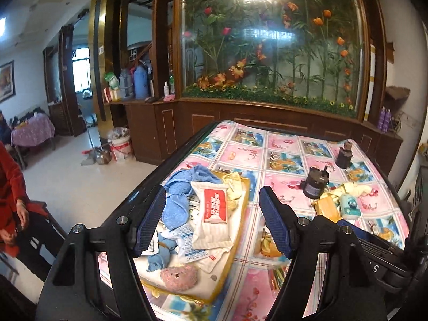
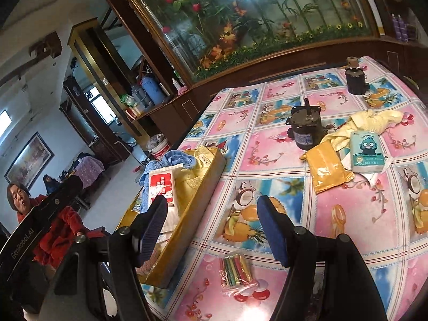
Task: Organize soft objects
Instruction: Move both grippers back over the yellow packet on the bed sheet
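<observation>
A shallow yellow tray (image 1: pixel 187 298) at the table's left edge holds a blue towel (image 1: pixel 182 187), a white packet with a red label (image 1: pixel 214 211), a desiccant sachet (image 1: pixel 187 243) and a pink fuzzy pad (image 1: pixel 179 276). My left gripper (image 1: pixel 214 219) hovers open over this pile, with nothing between its pads. My right gripper (image 2: pixel 212 228) is open and empty above the tablecloth, just right of the tray (image 2: pixel 187 230). Further right lie a yellow packet (image 2: pixel 326 169), a teal tissue pack (image 2: pixel 367 152) and a pale yellow cloth (image 2: pixel 369 121).
Two dark motors (image 2: pixel 303 131) (image 2: pixel 354 79) stand on the flowered tablecloth behind the loose items. A small bag of coloured strips (image 2: pixel 236 270) lies near my right gripper. A person in red (image 2: pixel 53 227) sits at the left beside the table. A wooden cabinet backs the table.
</observation>
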`<state>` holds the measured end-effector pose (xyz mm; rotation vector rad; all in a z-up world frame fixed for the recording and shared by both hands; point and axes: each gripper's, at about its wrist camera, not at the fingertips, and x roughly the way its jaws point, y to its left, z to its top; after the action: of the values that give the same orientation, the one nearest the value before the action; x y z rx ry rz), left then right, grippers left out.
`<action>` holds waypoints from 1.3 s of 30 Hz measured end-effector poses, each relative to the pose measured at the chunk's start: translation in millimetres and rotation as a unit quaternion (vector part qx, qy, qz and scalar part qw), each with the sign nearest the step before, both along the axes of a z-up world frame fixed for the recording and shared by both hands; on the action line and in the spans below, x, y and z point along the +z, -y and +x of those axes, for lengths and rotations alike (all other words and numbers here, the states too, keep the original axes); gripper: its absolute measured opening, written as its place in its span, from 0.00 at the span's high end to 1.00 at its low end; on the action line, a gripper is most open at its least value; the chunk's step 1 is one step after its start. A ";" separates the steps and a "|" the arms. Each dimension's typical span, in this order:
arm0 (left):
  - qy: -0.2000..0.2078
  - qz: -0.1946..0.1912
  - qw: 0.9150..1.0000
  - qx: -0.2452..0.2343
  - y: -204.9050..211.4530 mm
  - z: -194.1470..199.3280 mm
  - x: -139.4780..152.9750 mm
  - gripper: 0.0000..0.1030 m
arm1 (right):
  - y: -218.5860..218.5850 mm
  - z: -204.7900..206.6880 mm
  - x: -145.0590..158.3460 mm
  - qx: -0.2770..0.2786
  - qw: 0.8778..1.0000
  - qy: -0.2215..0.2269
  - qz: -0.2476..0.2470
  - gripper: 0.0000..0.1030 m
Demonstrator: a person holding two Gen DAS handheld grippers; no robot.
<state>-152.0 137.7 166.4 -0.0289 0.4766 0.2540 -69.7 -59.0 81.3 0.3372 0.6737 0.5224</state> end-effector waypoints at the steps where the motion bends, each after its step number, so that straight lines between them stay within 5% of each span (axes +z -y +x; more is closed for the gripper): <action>1: 0.001 0.009 1.000 -0.001 6.4 -2.7 1.1 0.29 | 1.7 -3.3 1.2 -0.003 1.000 0.005 -0.002 0.33; 8: 0.013 0.052 0.998 -0.017 41.0 -24.6 8.2 0.29 | 19.8 -19.8 3.0 -0.015 1.000 0.018 0.006 0.33; 28: -0.004 0.061 0.997 -0.047 66.8 -37.7 3.8 0.29 | 55.2 -41.9 -1.0 -0.048 0.999 0.015 0.021 0.32; 34: -0.059 -0.011 0.997 -0.052 37.5 -0.7 -19.8 0.29 | 111.0 -16.9 -14.7 -0.119 0.993 -0.017 0.018 0.32; 39: -0.120 -0.081 0.986 -0.084 28.3 39.4 -51.4 0.29 | 158.9 13.5 -34.4 -0.167 0.984 -0.062 0.010 0.32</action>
<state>-112.5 109.5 115.0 -0.1171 0.7341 0.0530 -56.3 -217.9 47.0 0.4940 0.7157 0.1888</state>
